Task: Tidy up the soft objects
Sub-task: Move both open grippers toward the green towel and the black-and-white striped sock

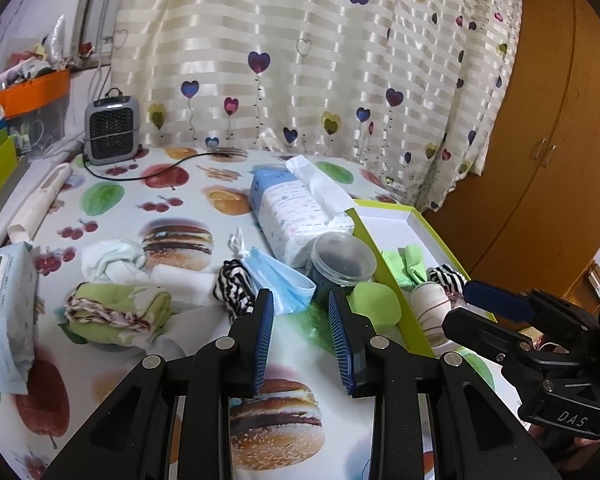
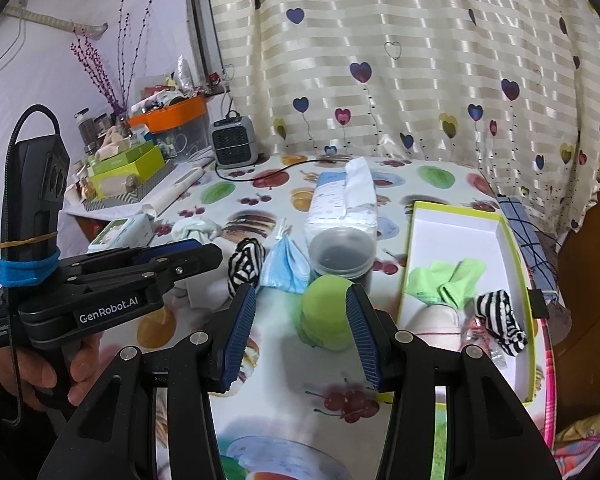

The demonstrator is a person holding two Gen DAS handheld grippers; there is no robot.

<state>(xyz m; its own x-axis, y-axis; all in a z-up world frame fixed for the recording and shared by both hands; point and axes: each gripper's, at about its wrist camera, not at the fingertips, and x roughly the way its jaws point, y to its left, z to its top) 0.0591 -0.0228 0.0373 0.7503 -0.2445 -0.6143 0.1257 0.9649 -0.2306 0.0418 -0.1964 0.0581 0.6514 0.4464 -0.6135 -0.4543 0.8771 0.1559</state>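
- Left gripper (image 1: 300, 312): fingers spread, holding nothing, above the tablecloth (image 1: 148, 208) near the blue face mask (image 1: 288, 284).
- Right gripper (image 2: 300, 316): fingers spread, the green sponge (image 2: 324, 312) between them, unpinched.
- Green-rimmed box (image 2: 516, 240) holds a striped sock (image 2: 500, 316).

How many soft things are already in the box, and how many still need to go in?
Done: the box holds a green cloth, a striped sock and a pale bundle. In hand: nothing; the left gripper and right gripper are both open, the right one around a green round thing on the table. Left: another striped sock, blue mask, white sock and folded green cloth.
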